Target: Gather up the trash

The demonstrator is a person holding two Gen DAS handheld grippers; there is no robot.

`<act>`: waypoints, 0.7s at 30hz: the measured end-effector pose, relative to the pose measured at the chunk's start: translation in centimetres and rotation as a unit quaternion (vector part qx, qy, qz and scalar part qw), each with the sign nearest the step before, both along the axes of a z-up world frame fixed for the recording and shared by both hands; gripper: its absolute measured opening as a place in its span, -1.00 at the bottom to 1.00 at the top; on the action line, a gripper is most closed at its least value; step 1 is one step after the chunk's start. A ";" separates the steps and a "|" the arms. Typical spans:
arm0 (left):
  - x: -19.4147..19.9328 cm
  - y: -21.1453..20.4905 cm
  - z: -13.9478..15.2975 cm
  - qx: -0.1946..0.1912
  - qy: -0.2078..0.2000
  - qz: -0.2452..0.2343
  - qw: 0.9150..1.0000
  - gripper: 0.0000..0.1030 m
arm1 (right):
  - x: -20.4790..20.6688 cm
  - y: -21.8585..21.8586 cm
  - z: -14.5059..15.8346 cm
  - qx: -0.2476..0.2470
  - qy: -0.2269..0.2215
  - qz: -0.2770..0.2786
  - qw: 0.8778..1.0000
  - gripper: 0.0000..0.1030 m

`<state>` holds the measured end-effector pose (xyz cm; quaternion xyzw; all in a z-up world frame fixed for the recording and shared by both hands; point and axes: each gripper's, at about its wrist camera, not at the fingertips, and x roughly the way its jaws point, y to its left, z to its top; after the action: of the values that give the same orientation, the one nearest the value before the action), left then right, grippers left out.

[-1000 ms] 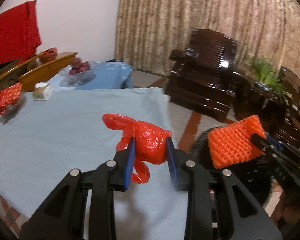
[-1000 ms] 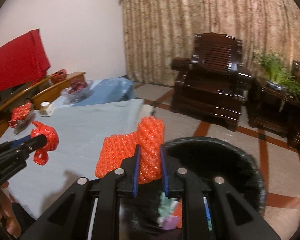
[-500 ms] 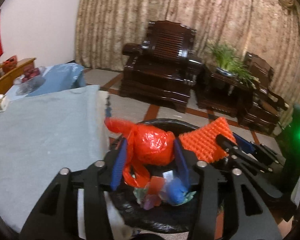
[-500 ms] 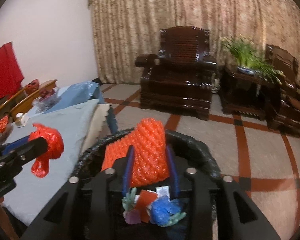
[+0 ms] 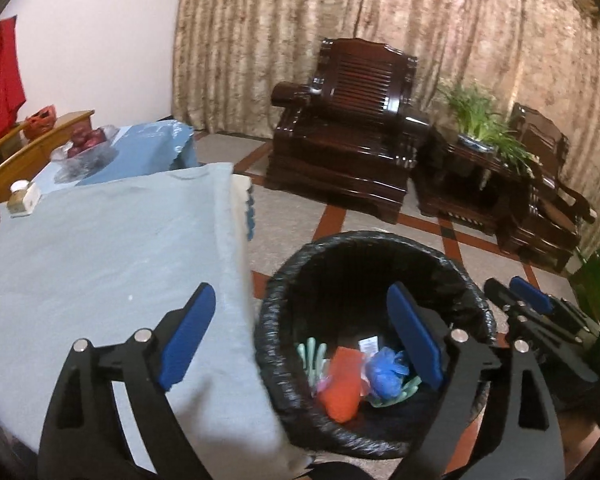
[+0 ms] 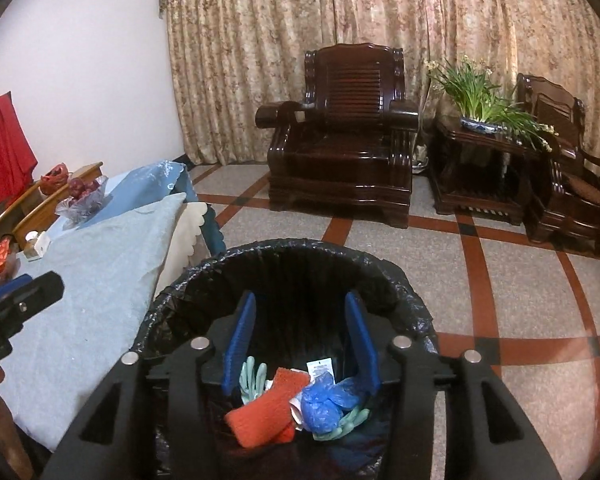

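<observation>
Left wrist view is looking down over the table's right edge, where the pale blue tablecloth (image 5: 100, 256) is hanging off just beside the black-lined trash bin (image 5: 376, 440). The left gripper (image 5: 304, 336) is spreading wide, its jaws opening with nothing between them; one blue pad is hovering over the cloth, the other over the bin's mouth. The right gripper (image 5: 528, 300) is showing at the far rim of the bin, over bare floor.

Inside the bin, the orange foam net (image 5: 342, 384) is lying on top of the heap, beside a blue plastic wad (image 5: 388, 366) and pale green gloves (image 5: 312, 358).

In the right wrist view, the right gripper (image 6: 300, 344) is sitting directly above the bin's opening (image 6: 300, 252), jaws opening at about half width and holding nothing; the orange foam net (image 6: 266, 412) is resting below them, clear of both pads. The left gripper's tip (image 6: 24, 292) is reaching in from the left, over the cloth's edge (image 6: 100, 272).

Beyond the bin, the tiled floor (image 6: 500, 288) is lying open as far as the dark wooden armchair (image 6: 344, 140) and the side table with a potted plant (image 6: 480, 96).
</observation>
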<state>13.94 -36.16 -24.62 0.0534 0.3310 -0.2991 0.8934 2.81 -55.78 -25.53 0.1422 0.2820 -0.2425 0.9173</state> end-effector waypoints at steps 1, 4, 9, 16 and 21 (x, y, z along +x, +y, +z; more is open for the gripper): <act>0.2 0.5 0.1 0.002 0.001 0.002 1.000 0.68 | 0.0 0.3 0.3 0.001 0.000 0.000 1.000 -0.09; 0.4 2.7 1.0 0.003 -0.005 0.015 1.000 0.77 | 0.0 1.4 1.2 0.000 0.000 -0.004 1.000 0.12; 0.7 6.6 3.1 -0.014 -0.006 0.035 0.999 0.83 | 0.1 4.0 3.1 0.002 -0.011 0.002 1.000 0.28; -0.6 10.2 6.9 -0.004 -0.040 0.054 0.998 0.84 | 0.1 7.4 5.9 0.005 -0.016 0.018 1.000 0.38; -1.9 13.3 9.9 -0.002 -0.065 0.076 0.995 0.88 | -0.2 10.5 8.8 0.000 -0.026 0.036 0.999 0.49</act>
<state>12.02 -22.88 -14.71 0.0459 0.2746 -0.2269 0.9333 2.65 -45.26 -16.72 0.1388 0.2630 -0.2055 0.9324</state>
